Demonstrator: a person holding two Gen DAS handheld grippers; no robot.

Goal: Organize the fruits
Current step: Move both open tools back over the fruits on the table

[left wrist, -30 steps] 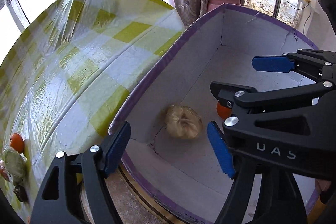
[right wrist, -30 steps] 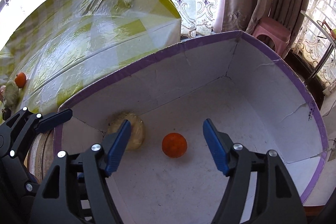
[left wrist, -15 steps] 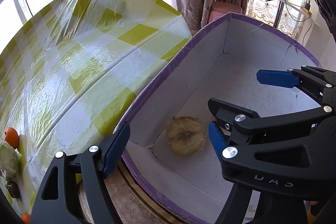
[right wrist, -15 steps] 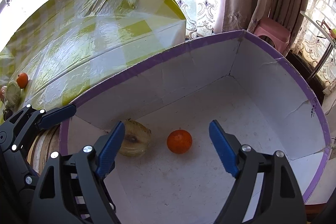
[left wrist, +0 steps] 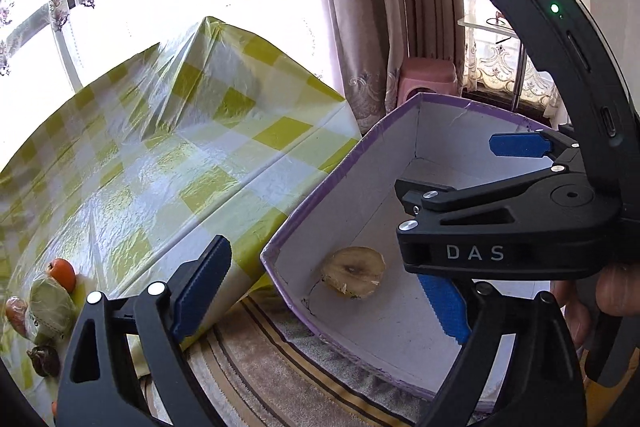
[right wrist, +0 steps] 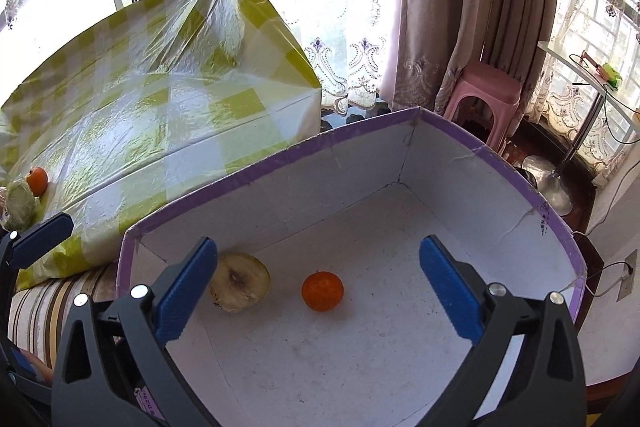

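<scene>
A white cardboard box with a purple rim (right wrist: 256,167) (left wrist: 340,167) stands on the floor beside the table. Inside lie a pale yellow fruit (right wrist: 239,282) (left wrist: 353,271) near the corner and an orange (right wrist: 322,291). My right gripper (right wrist: 316,291) is open and empty, above the box and over the orange. My left gripper (left wrist: 320,291) is open and empty over the box's near corner. The right gripper's body hides the orange in the left wrist view. More fruit waits on the table: an orange (left wrist: 62,273) (right wrist: 37,180), a green wrapped fruit (left wrist: 50,307) (right wrist: 18,205) and a dark fruit (left wrist: 44,361).
The table carries a yellow-checked plastic cloth (left wrist: 160,167). A striped rug (left wrist: 280,379) lies under the box. A pink stool (right wrist: 486,95), curtains (right wrist: 452,7) and a glass side table with a metal foot (right wrist: 552,183) stand behind the box.
Both grippers have risen and pulled back from the box, so more of the room shows. The fruits in the box have come to rest. Both jaws stayed open.
</scene>
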